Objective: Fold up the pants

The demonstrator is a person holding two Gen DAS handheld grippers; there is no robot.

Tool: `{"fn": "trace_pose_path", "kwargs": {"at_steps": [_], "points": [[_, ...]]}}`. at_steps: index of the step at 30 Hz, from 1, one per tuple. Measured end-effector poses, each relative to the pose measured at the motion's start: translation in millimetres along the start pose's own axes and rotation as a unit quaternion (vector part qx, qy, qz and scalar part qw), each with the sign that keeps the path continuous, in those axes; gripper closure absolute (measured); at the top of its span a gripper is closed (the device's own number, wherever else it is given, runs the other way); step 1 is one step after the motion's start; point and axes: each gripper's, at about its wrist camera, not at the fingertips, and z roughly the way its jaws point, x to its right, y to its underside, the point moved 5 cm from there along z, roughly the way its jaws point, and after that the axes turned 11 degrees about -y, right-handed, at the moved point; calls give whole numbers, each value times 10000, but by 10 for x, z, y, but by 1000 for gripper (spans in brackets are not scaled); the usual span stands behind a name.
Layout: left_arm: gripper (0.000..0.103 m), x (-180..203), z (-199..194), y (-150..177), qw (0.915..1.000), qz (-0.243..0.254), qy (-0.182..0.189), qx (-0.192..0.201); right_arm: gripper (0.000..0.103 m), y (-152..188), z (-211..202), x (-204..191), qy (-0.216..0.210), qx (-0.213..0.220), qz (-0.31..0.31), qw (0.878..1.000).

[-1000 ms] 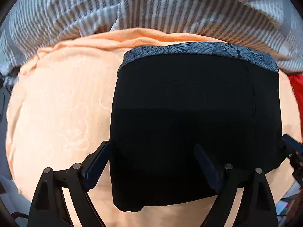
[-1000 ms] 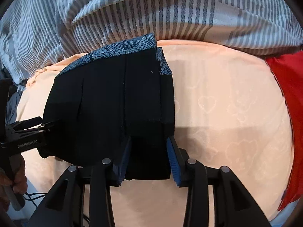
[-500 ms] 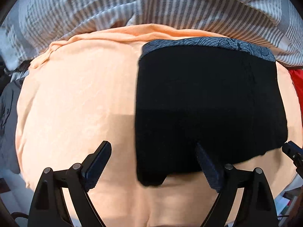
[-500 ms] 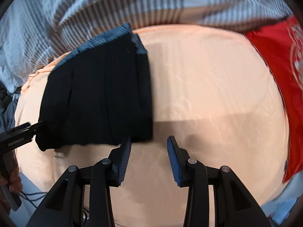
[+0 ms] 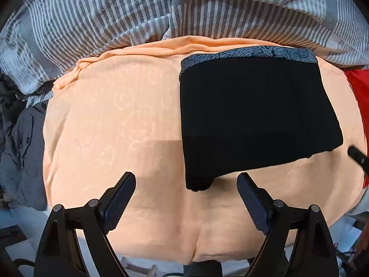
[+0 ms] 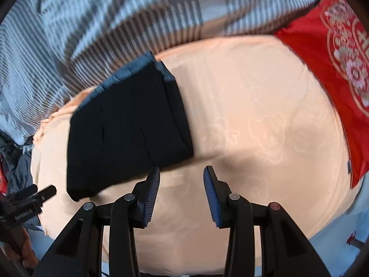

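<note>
Folded black fabric pants lie flat on a peach bed sheet — left tongs wide open, right tongs part-open, both empty above it — apparently released once folded.

Home bedroom, striped duvet, peach bed sheet, red embroidered pillow, clothes heap beside bed

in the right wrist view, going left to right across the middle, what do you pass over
striped blanket → folded black pants → peach sheet → red cloth
</note>
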Motion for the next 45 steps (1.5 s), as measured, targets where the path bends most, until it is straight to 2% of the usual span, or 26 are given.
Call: {"fn": "trace_pose_path", "kwargs": {"at_steps": [2, 5, 6, 9, 12, 17, 19, 23, 25, 28, 32, 34, 40, 45], "points": [[13, -16, -36, 1, 10000, 21, -18, -40, 60, -99, 108, -64, -2, -9, -152, 9999], [13, -33, -78, 6, 9999, 16, -28, -105, 59, -77, 448, 53, 369, -528, -166, 9978], [13, -33, -98, 7, 9999, 8, -18, -124, 59, -42, 512, 118, 373, -633, -42, 9973], [13, -35, -134, 1, 9999, 67, -17, -114, 58, 32, 523, 255, 210, -707, 327, 9967], [13, -21, -128, -7, 9998, 145, -22, -168, 58, 118, 473, 280, 373, -798, 300, 9957], [13, 8, -143, -27, 9991, 157, 166, -345, 56, 157, 242, 262, 27, -558, 622, 9965], [13, 23, -185, -44, 9989, 213, 194, -372, 45, 169, 151, 228, -148, -488, 748, 9959], [13, 42, -311, -95, 9980, 384, 356, -359, 34, 115, -45, 115, -396, -386, 762, 9956], [13, 45, -373, -132, 9975, 395, 498, -300, 25, 64, -176, 35, -434, -190, 734, 9962], [13, 57, -497, -199, 9969, 394, 660, -173, 20, -1, -392, -67, -546, 172, 640, 9963], [13, 87, -597, -259, 9957, 528, 753, -82, 10, -49, -540, -166, -653, 290, 588, 9957], [13, 76, -634, -270, 9946, 602, 835, -116, 2, -53, -574, -197, -667, 312, 596, 9955], [13, -3, -709, -268, 9918, 777, 1001, -154, 1, 72, -664, -285, -705, 361, 806, 9936], [13, -88, -729, -270, 9901, 653, 1236, -109, 1, 186, -696, -276, -639, 251, 986, 9928]]}}
